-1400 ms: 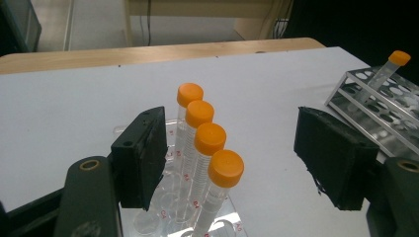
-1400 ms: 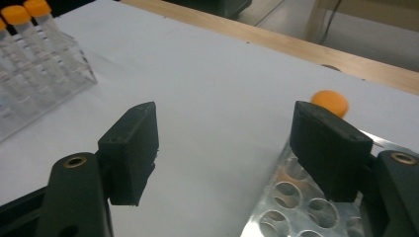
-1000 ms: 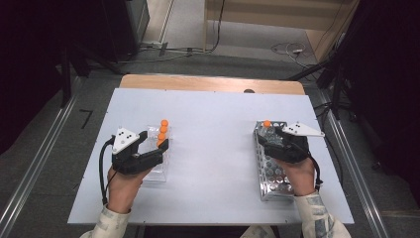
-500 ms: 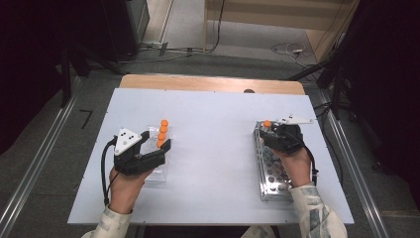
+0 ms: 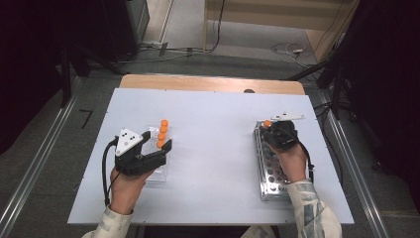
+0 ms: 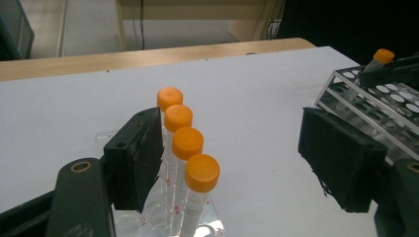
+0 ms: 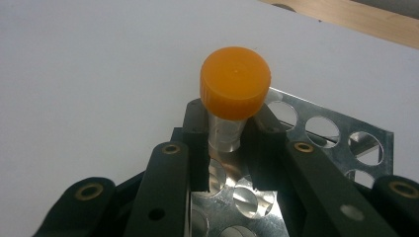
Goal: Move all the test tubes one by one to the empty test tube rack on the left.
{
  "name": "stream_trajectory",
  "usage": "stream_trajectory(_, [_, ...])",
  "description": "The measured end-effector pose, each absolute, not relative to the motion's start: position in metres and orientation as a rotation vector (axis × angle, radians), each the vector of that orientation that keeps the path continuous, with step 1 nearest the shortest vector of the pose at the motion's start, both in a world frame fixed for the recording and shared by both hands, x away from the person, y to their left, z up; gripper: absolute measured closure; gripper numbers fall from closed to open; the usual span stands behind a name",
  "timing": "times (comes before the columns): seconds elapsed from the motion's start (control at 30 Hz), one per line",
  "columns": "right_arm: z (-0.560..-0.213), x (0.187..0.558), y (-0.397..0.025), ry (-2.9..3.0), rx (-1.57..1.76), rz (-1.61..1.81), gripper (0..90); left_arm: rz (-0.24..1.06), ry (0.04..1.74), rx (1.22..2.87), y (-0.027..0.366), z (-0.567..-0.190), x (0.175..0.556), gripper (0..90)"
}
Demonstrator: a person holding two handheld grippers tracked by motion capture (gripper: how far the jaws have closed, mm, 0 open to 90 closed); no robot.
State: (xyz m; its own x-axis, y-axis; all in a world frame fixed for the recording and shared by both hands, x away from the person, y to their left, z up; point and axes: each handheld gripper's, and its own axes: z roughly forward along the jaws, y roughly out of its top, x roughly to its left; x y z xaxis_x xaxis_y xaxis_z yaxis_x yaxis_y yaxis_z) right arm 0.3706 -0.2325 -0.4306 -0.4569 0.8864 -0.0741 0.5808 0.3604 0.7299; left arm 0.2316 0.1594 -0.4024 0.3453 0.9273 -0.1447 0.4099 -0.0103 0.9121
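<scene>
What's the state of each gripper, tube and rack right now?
left gripper: open, jaws either side of the tube row.
right gripper: shut on the held tube.
held tube: capped, gripped below its cap, over the metal rack.
four tubes: capped, upright in the clear rack.
metal rack: visible holes empty.
clear rack: flat on table.

Small red marks ran down the tubes (image 6: 185, 197) between my left jaws, too blurred to read; I found no other legible writing anywhere.

Shiny perforated metal rack (image 7: 341, 143), clear plastic tube (image 7: 225, 131) with matt orange cap (image 7: 235, 89), smooth matt white table (image 5: 218, 148).
</scene>
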Motion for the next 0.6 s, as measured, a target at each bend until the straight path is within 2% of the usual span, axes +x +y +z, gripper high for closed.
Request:
stream_trajectory(0.2, [-0.422, 0.366, -0.237, 2.113, 1.264, 0.964, 71.1, 0.644, 1.228, 1.607, 0.159, -0.403, 0.232, 25.5])
stream_trajectory(0.6, [-0.381, 0.339, -0.242, 2.023, 1.179, 1.110, 71.0, 0.647, 1.205, 1.614, 0.155, -0.400, 0.230, 22.5])
